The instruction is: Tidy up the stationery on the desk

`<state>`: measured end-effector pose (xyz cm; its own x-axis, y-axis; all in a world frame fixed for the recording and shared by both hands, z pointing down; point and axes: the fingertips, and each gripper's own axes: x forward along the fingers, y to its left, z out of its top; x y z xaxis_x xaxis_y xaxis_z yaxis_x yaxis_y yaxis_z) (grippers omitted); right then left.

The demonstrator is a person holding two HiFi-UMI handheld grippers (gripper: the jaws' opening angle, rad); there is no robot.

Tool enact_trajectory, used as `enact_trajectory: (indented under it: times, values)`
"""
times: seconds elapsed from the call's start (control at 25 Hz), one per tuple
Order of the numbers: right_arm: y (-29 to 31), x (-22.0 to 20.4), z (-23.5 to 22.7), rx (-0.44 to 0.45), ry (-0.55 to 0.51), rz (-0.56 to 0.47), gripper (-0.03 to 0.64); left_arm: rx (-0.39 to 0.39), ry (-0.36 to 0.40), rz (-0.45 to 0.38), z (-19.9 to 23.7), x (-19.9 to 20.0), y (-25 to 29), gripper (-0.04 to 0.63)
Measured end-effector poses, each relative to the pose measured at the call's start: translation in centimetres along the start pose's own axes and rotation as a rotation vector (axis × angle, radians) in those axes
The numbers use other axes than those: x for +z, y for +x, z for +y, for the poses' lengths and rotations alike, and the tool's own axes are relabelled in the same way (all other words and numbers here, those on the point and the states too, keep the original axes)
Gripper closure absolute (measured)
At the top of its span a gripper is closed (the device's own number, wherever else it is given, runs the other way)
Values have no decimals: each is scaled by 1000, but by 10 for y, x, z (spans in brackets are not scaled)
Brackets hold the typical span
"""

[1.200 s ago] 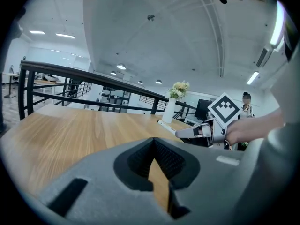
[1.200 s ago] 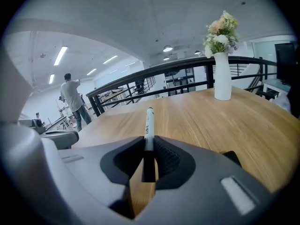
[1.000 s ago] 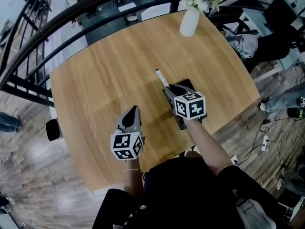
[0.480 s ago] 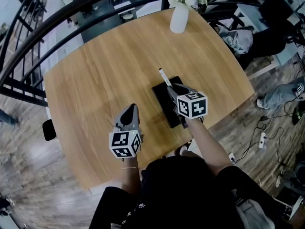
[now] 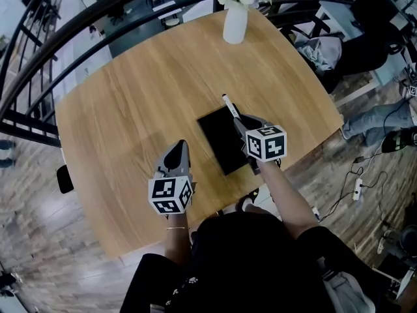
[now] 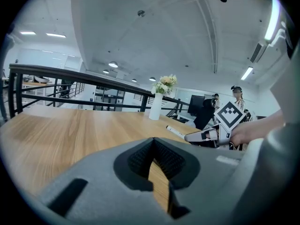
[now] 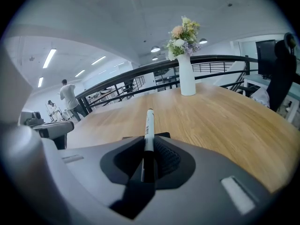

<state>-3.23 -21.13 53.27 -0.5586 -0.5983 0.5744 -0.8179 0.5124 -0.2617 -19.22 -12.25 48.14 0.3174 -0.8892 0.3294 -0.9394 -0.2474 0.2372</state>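
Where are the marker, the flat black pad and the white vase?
marker (image 7: 149, 131): right gripper view, on its white barrel.
flat black pad (image 5: 219, 139): head view, on its bare middle.
white vase (image 5: 235, 23): head view, on its body.

Light wooden desk top (image 5: 130, 103): matt, fine grain. White tall vase (image 5: 235, 23): smooth. Black flat rectangular pad (image 5: 220, 139): matt. White marker pen (image 7: 149, 125): smooth plastic.

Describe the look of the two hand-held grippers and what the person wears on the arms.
Both the left gripper and the right gripper are smooth grey shells tapering forward, each with a white cube of black square markers at the rear. Inside, black ribbed pads line the jaws. No cables show. The person wears a black top with forearms uncovered.
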Motion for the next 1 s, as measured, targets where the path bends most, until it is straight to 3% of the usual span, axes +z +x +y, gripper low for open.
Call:
enact_trajectory:
  times: [1.0]
  values:
    - [-9,-40,-67,-28,-1,100,537,31,-16,14,-34,-9,27,601]
